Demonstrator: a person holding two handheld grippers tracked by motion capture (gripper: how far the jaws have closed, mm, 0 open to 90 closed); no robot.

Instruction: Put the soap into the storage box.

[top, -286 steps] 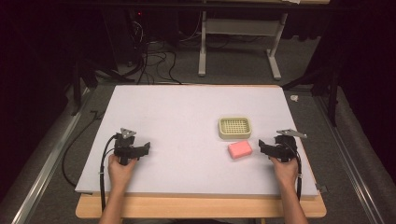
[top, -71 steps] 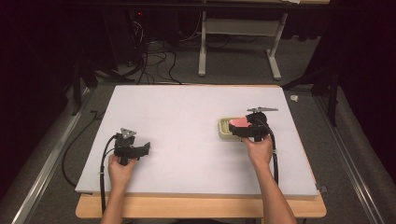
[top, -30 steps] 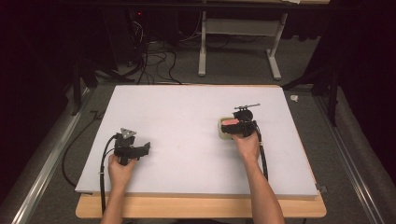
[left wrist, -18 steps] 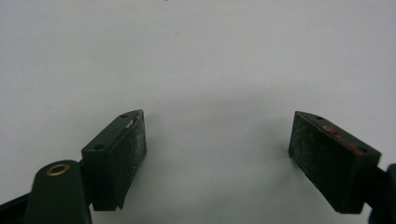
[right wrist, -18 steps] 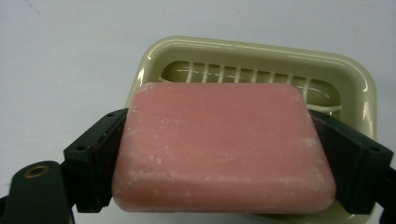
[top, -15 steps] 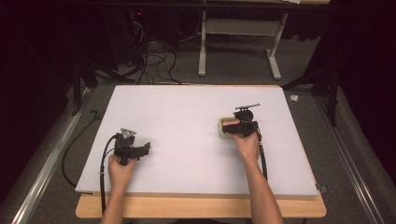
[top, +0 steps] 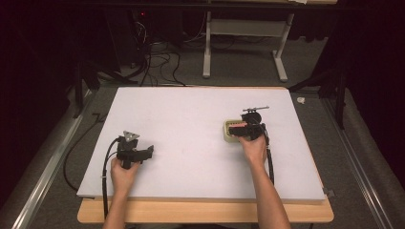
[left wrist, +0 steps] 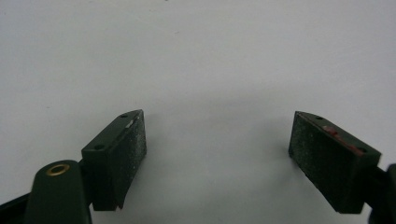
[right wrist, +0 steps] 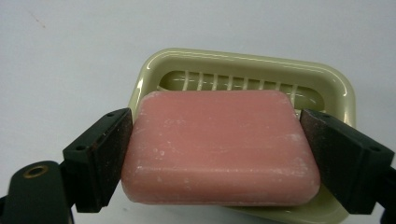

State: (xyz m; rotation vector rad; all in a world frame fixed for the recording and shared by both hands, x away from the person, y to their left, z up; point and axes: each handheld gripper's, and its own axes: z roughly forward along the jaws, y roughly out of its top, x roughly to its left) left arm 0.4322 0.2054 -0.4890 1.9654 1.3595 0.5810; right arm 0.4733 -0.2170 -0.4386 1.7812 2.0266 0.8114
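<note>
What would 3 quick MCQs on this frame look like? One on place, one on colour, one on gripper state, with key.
1. Where is the soap bar?
A. over the soap dish
B. at the table's left edge
C. on the floor

2. What colour is the soap dish?
A. blue
B. pale yellow-green
C. black

3. How is the left gripper?
A. shut on the soap bar
B. shut on a cable
C. open, nothing between its jaws

Key: 1 A, the right gripper view shows the bar above the dish's ribbed tray, clamped by the right gripper. 2 B, its glossy rim shows that tint. 3 C, its jaws stand wide apart over bare white table.
</note>
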